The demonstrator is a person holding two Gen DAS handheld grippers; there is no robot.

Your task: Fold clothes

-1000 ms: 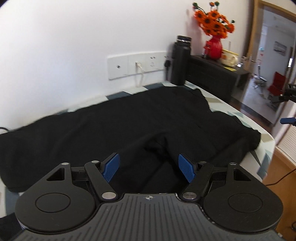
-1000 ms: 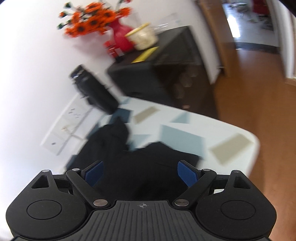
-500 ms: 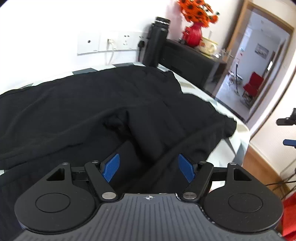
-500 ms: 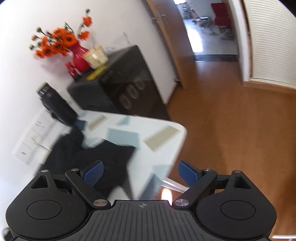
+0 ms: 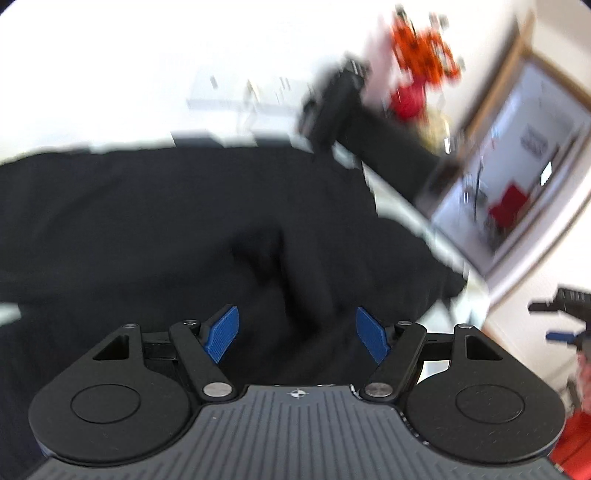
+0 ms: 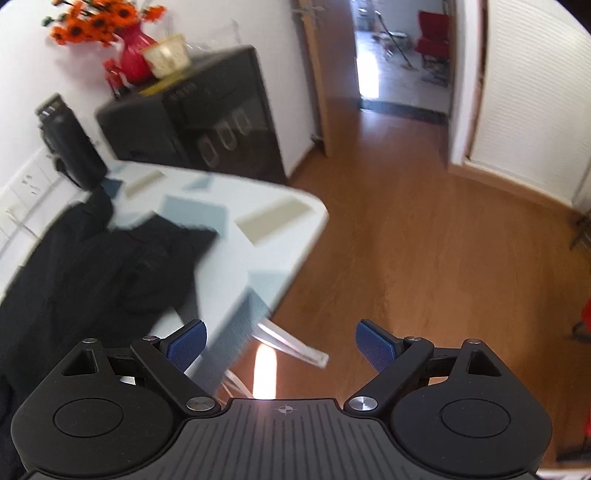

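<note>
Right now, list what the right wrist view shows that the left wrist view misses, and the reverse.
Only the right wrist view shows the wooden floor and the table's patterned corner. Only the left wrist view shows the right gripper at its far edge. Both share the black garment, the black bottle, the orange flowers and open, empty fingers.

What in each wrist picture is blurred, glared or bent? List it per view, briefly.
Left wrist view: heavy motion smear on the orange flowers, black bottle and doorway; the black garment is featureless dark; the left tongs stay sharp. Right wrist view: milder smear along the table edge, a bright glare streak on the wooden floor, doorframes bowed by the fisheye.
</note>
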